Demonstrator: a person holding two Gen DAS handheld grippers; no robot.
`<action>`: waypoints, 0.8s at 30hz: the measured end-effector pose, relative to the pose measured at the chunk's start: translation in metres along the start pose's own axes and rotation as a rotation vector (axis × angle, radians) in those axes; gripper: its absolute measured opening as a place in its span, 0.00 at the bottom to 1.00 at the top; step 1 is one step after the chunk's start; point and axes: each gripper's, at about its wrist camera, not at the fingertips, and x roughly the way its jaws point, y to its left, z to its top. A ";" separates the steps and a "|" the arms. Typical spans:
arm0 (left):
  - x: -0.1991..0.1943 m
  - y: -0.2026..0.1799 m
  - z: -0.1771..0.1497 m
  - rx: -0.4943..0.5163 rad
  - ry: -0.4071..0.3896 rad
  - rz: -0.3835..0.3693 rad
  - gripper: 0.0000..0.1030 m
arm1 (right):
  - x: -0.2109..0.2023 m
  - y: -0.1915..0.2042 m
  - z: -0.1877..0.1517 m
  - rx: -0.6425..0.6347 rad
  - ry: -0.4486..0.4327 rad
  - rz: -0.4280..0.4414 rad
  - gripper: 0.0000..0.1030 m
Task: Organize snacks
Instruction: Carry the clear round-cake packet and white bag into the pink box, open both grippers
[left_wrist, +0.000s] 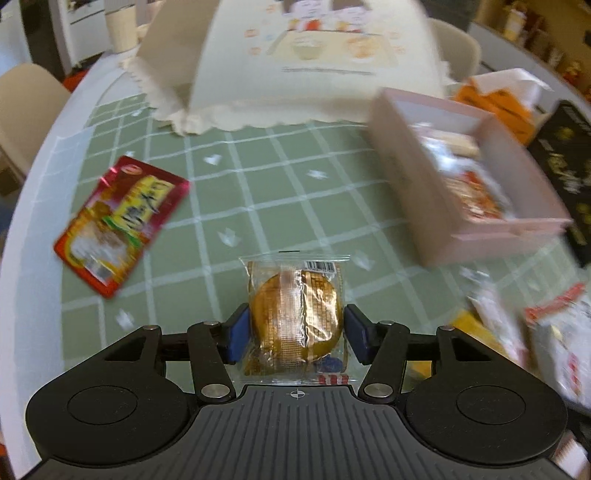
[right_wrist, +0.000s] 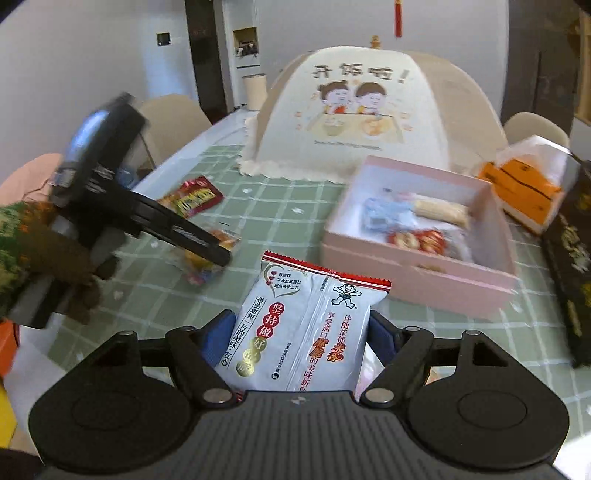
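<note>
While the left gripper (left_wrist: 297, 332) clamps a clear-wrapped cake (left_wrist: 295, 317) between its blue pads, the right gripper (right_wrist: 301, 339) pinches a white rice-cracker pack (right_wrist: 301, 328). Both snacks hang over the green checked cloth (left_wrist: 266, 192). Far right sits the pink box (right_wrist: 417, 254), snacks already inside; a red packet (left_wrist: 120, 225) lies left.

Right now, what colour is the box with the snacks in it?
Pale pink; the box shows best in the right wrist view.
</note>
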 end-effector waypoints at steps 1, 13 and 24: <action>-0.006 -0.006 -0.005 -0.006 -0.003 -0.019 0.58 | -0.006 -0.006 -0.006 0.000 0.001 -0.015 0.74; -0.077 -0.093 -0.019 0.057 -0.021 -0.337 0.57 | -0.059 -0.083 -0.039 0.085 -0.035 -0.189 0.74; -0.004 -0.094 0.116 -0.096 -0.143 -0.290 0.55 | -0.078 -0.106 -0.035 0.152 -0.109 -0.242 0.74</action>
